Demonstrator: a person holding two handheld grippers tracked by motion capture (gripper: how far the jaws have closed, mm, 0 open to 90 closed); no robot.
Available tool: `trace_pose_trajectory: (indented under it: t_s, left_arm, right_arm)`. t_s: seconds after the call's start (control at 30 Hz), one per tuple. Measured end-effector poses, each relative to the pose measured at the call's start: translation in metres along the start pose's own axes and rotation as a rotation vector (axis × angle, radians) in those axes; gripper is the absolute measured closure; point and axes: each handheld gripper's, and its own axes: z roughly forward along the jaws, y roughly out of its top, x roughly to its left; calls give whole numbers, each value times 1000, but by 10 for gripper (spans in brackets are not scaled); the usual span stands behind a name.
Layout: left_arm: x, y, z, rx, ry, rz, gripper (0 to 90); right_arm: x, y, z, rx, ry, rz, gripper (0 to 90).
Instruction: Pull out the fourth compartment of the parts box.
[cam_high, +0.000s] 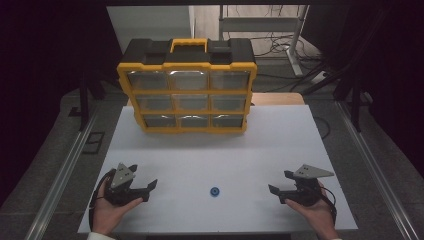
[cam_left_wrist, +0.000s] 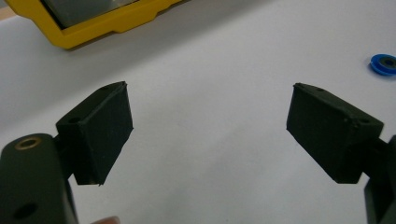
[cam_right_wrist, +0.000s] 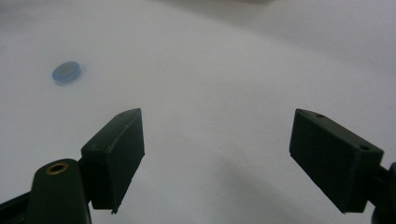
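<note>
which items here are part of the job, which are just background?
In play:
- small blue ring, lying on the table between the two grippers
- left gripper, open, empty
- right gripper, open, empty
- yellow drawer box, probably the ring's destination, drawers shut

Background:
- white table
- cables on the floor behind
- metal frame beyond the table

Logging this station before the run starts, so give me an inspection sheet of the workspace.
Surface: white table, bare around the things.
Job's things: small blue ring lying flat between the grippers; yellow-and-black drawer organizer upright at the far edge, nine drawers shut.
Clutter: nothing seen.
Grippers: left gripper and right gripper open, empty, apart from the ring.
Cables: one trailing from each gripper; more on the floor behind.
Surroundings: dark, metal frame rails at both sides.
</note>
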Motion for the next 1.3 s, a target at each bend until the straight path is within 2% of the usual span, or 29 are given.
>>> trace_pose_trajectory:
  t_s: [0.17,0.23,0.37,0.5,0.6,0.67,0.73,0.77,0.8,0.9,0.93,0.97,1.03,1.07,1.1,1.17,1.23,1.3]
  left_arm:
    - [-4,2,3,23,5,22,155]
    - [-5,4,2,21,1,29,160]
    - [-10,6,1,15,19,56,161]
    - [-12,7,0,9,29,62,159]
    - [-13,9,-1,4,46,85,158]
    - [-15,11,0,12,70,110,159]
    - [-17,12,1,17,112,133,165]
    - [-19,14,2,22,134,169,166]
    - [-19,14,2,22,134,169,167]
    - [-23,16,5,26,166,249,165]
    - [-26,17,6,30,185,292,162]
    - [-27,18,6,28,196,316,162]
    - [-33,20,5,5,231,382,164]
    - [-39,23,3,-16,242,440,160]
    - [-39,23,3,-16,242,440,155]
    - [-44,27,2,-33,253,497,152]
    - [-48,29,1,-29,264,538,148]
    - [-51,31,1,-18,293,587,148]
  right_arm:
    - [-1,-1,0,3,-7,6,185]
    - [-1,-1,-1,6,-12,8,185]
    - [-1,0,0,6,-16,9,185]
    - [-1,0,1,9,-14,8,178]
    - [0,1,2,9,-14,8,178]
    - [0,1,2,10,-16,8,178]
    - [0,0,2,11,-20,8,178]
    - [-1,0,2,13,-22,10,178]
    - [-1,0,2,13,-22,10,178]
    - [-1,-1,2,16,-26,11,178]
    - [-1,-1,2,17,-27,11,178]
    - [-1,-1,2,17,-31,11,178]
    - [-1,-1,2,17,-34,12,177]
    - [-2,-1,2,18,-36,13,175]
    - [-2,-1,2,18,-36,13,175]
    - [-2,-1,2,19,-38,11,174]
    - [-1,-1,3,23,-40,10,174]
    - [-1,-1,3,24,-40,9,174]
